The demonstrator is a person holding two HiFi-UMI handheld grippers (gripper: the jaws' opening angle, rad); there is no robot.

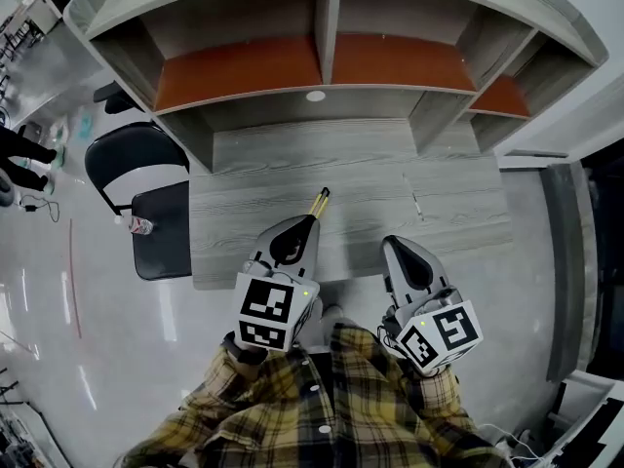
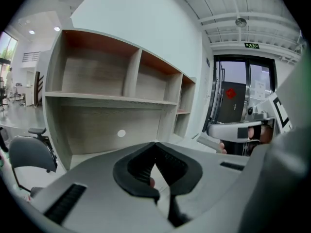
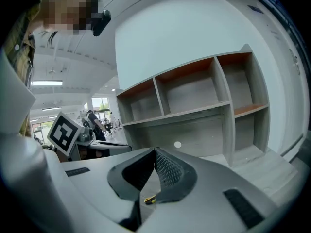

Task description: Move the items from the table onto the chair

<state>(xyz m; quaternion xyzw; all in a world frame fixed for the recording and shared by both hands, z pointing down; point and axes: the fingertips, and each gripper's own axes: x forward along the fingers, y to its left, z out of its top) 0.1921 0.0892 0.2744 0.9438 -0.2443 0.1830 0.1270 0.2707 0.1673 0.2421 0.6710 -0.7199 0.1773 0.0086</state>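
A pair of yellow sticks with dark ends (image 1: 319, 203) lies on the grey wooden table (image 1: 253, 213), just beyond the tip of my left gripper (image 1: 304, 220). That gripper's jaws are shut and hold nothing; in the left gripper view its tips (image 2: 155, 143) meet. My right gripper (image 1: 395, 244) hovers over the table's front edge, with its jaws (image 3: 155, 150) closed and empty. A bit of yellow (image 3: 149, 199) shows through the gap below them. A thin pale stick (image 1: 416, 204) lies further right on the table. The black chair (image 1: 161, 252) stands left of the table.
A small bottle (image 1: 141, 225) lies on the chair seat. A shelf unit with orange-backed compartments (image 1: 322, 61) stands on the back of the table. A person (image 1: 24, 159) stands at the far left on the glossy floor.
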